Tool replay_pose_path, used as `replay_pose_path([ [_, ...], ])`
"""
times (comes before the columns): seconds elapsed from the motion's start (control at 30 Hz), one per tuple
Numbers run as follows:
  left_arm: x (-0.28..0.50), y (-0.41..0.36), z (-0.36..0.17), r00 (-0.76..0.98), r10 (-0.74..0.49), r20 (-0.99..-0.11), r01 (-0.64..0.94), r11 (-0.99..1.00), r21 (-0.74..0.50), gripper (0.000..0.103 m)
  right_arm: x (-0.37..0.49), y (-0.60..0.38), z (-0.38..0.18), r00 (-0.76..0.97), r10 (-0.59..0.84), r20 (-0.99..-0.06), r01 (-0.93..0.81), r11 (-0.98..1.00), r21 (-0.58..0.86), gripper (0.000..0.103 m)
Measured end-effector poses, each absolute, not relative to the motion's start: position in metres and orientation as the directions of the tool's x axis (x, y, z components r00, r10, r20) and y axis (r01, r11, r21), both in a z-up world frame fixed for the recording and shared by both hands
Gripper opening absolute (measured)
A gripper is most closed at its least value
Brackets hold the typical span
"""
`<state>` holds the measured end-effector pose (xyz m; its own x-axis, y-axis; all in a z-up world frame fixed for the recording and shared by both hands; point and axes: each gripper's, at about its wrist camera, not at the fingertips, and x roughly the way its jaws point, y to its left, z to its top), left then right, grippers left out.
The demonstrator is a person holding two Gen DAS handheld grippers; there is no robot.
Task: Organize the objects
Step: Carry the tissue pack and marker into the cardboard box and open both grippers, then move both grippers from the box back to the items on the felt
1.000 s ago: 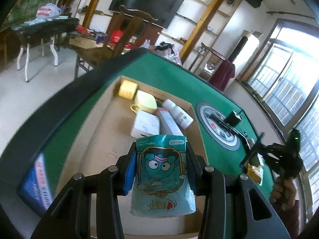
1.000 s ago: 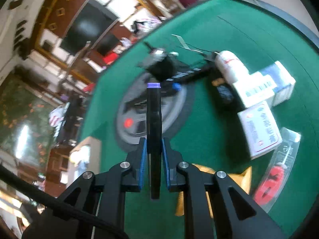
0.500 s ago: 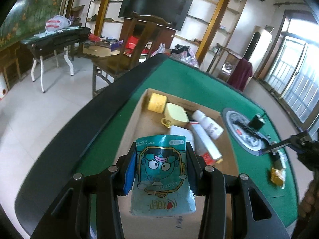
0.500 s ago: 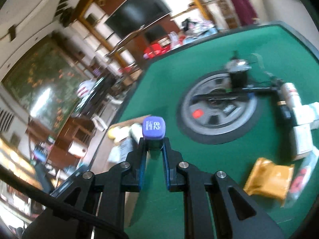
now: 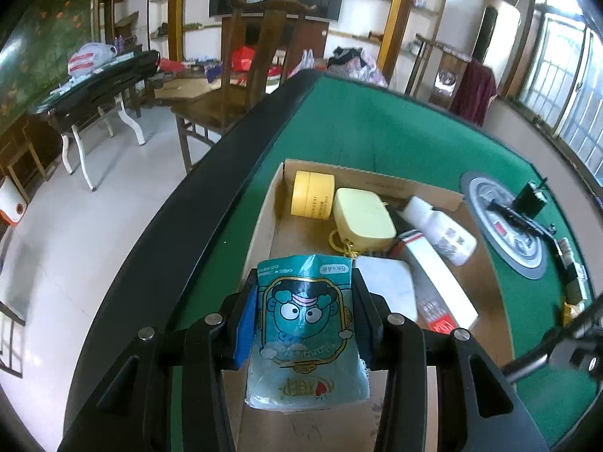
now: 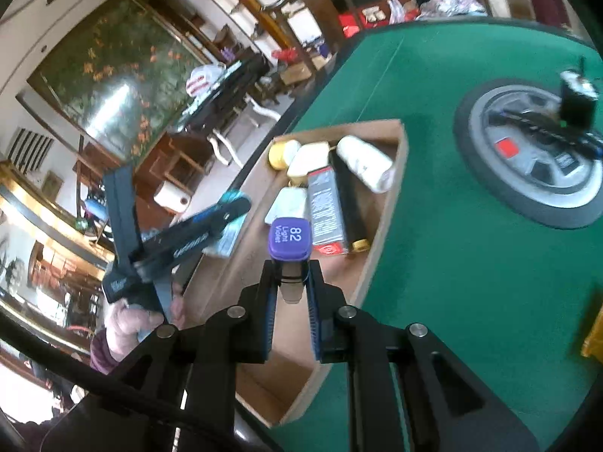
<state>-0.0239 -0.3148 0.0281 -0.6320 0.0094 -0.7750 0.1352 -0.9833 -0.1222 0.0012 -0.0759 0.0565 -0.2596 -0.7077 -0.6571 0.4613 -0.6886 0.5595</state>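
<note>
My left gripper [image 5: 305, 297] is shut on a teal snack packet [image 5: 305, 335] with a cartoon face, held above the near end of an open cardboard box [image 5: 377, 179] on the green table. My right gripper [image 6: 290, 286] is shut on a marker with a violet cap [image 6: 289, 239] marked "82 Light Violet", held over the same box [image 6: 392, 196]. The left gripper [image 6: 177, 241] also shows in the right wrist view, at the box's left side. The box holds a yellow jar [image 5: 312, 194], a pale yellow case [image 5: 363, 218], a white bottle [image 5: 439, 229], a long carton [image 5: 437, 282] and a white pad [image 5: 388, 286].
A round grey device [image 5: 505, 233] with a black clamp stands on the green felt right of the box; it also shows in the right wrist view [image 6: 535, 150]. Small items lie along the far right [image 5: 571, 271]. A yellow packet [image 6: 593, 335] lies at the right edge. The table's black rim [image 5: 196, 226] runs left of the box.
The left gripper with the packet has swung so the box lies nearer. The right gripper has carried the marker from over the round device to above the box.
</note>
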Motion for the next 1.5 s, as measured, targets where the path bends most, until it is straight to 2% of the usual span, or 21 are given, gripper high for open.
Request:
replay_pose_path([
  [0.3,-0.048,-0.314,0.019,-0.56,-0.01,-0.828,0.128,-0.989,-0.074,0.039,-0.02,-0.111,0.046,-0.225,-0.693,-0.685,0.47,-0.693,0.546,0.013],
  [0.47,-0.051,-0.311,0.02,-0.553,-0.011,-0.833,0.128,-0.989,-0.072,0.046,-0.029,-0.116,0.047,-0.218,-0.687,-0.693,0.457,-0.699,0.549,0.013],
  [0.6,-0.049,-0.315,0.021,-0.567,0.022,-0.823,0.133,-0.984,-0.118,0.052,-0.035,-0.122,0.047,-0.213,-0.683,-0.699,0.448,-0.704,0.551,0.014],
  [0.73,-0.04,-0.321,0.024,-0.576,0.076,-0.814,0.142,-0.971,-0.192,0.052,-0.041,-0.127,0.046,-0.208,-0.681,-0.702,0.439,-0.707,0.555,0.014],
  [1.0,0.013,-0.348,0.049,-0.672,0.179,-0.718,0.156,-0.914,-0.374,0.052,-0.047,-0.143,0.039,-0.154,-0.675,-0.722,0.443,-0.7,0.559,0.014],
  [1.5,0.053,-0.366,0.037,-0.71,0.206,-0.674,0.166,-0.881,-0.444,0.052,-0.028,-0.167,0.004,-0.055,-0.59,-0.805,0.456,-0.733,0.506,0.013],
])
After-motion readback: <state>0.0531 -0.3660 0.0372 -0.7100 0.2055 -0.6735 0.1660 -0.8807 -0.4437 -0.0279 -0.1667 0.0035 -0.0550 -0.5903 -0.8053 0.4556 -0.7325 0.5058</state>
